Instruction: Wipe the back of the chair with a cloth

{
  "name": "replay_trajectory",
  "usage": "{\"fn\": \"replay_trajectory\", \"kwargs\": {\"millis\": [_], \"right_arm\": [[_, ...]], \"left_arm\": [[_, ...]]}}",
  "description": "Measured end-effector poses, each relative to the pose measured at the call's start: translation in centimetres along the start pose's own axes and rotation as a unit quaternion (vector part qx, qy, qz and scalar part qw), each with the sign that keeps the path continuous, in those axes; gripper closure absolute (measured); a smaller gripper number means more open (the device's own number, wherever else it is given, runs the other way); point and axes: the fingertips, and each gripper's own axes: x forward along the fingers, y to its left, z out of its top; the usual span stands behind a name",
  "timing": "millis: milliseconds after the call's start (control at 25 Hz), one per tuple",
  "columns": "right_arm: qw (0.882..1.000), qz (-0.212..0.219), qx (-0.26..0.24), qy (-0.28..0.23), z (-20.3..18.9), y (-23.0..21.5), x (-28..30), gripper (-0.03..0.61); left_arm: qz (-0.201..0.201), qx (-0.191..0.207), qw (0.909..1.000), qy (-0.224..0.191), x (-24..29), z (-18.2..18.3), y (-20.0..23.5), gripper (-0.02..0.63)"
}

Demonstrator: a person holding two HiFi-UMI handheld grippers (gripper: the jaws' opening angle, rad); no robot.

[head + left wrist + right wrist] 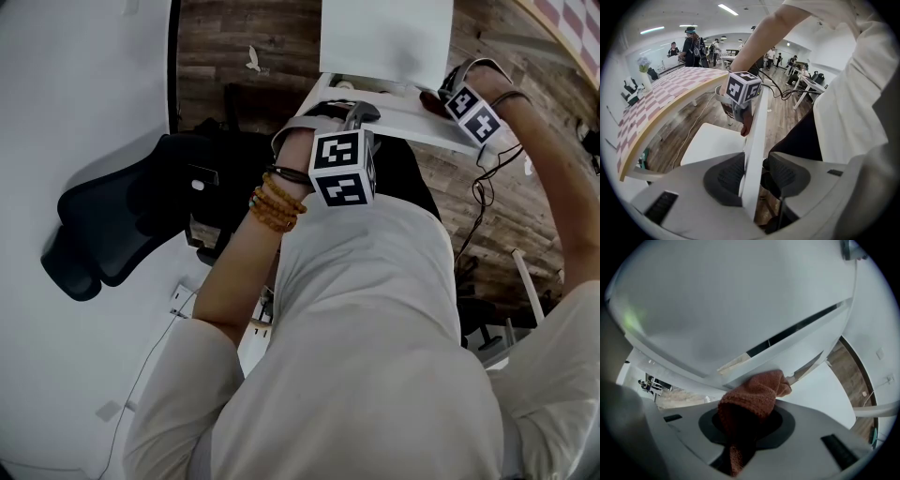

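Grips the thin white chair back (756, 140) edge-on with the left gripper (754, 176), closed down onto the panel from both sides. Pinches a bunched rust-brown cloth (754, 397) in the right gripper (750, 425), shut tight on the fabric, and presses its free end against the back near the top edge, above the seat (384, 37). Appears mid-wipe, judging from that contact. Gives no sign of how much of the panel is already clean. Probably leaves more passes along the back, then release of both grips.
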Motion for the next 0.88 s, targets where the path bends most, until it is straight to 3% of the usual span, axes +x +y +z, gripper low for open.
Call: {"fn": "replay_trajectory", "kwargs": {"millis": [400, 880], "right_arm": [[0.998, -0.027, 0.036, -0.039, 2.0, 1.6, -5.7, 0.482], [0.997, -0.053, 0.044, -0.036, 4.9, 3.8, -12.0, 0.482]], "left_arm": [[-0.001, 0.003, 1.0, 0.004, 0.1, -0.2, -0.2, 0.422], [0.0, 0.019, 0.9996, 0.019, 0.2, -0.4, -0.4, 0.422]]}}
